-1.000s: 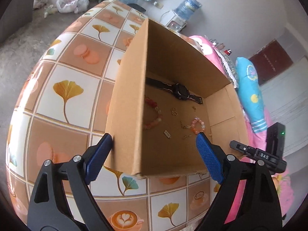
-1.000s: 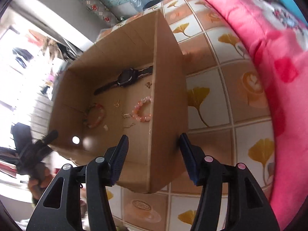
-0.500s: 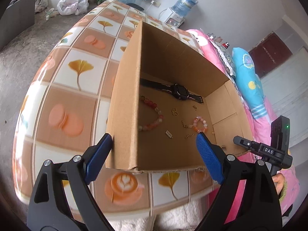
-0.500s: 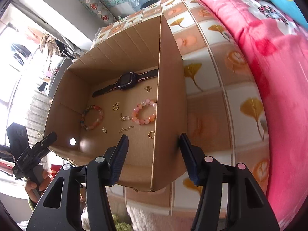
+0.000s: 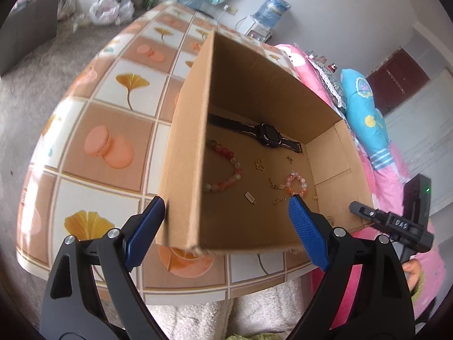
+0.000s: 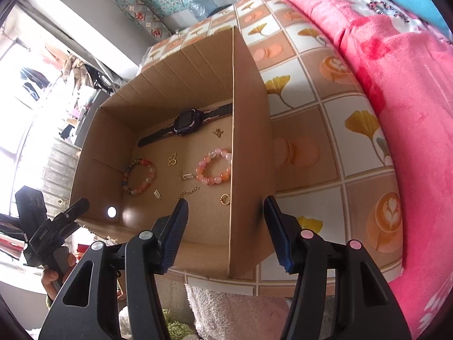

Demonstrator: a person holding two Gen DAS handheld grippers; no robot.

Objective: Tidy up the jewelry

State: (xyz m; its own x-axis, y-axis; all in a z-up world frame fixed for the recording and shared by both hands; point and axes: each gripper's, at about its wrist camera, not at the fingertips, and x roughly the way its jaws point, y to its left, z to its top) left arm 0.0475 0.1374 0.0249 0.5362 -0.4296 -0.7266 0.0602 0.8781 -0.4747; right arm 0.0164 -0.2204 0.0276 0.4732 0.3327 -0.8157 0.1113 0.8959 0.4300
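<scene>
While both grippers straddle the cardboard box's [image 5: 187,147] side walls (jaws apart, gripping nothing), jewelry lies inside.

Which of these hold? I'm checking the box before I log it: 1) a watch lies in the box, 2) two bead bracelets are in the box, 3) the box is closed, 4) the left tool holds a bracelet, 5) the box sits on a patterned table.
1) True: the watch lies by the far wall of the box.
2) True: a reddish bracelet and a pink bracelet lie on the floor of the box.
3) False: the box is open at the top.
4) False: the left tool is open, nothing between its pads.
5) True: the table has a leaf and macaron pattern.
</scene>
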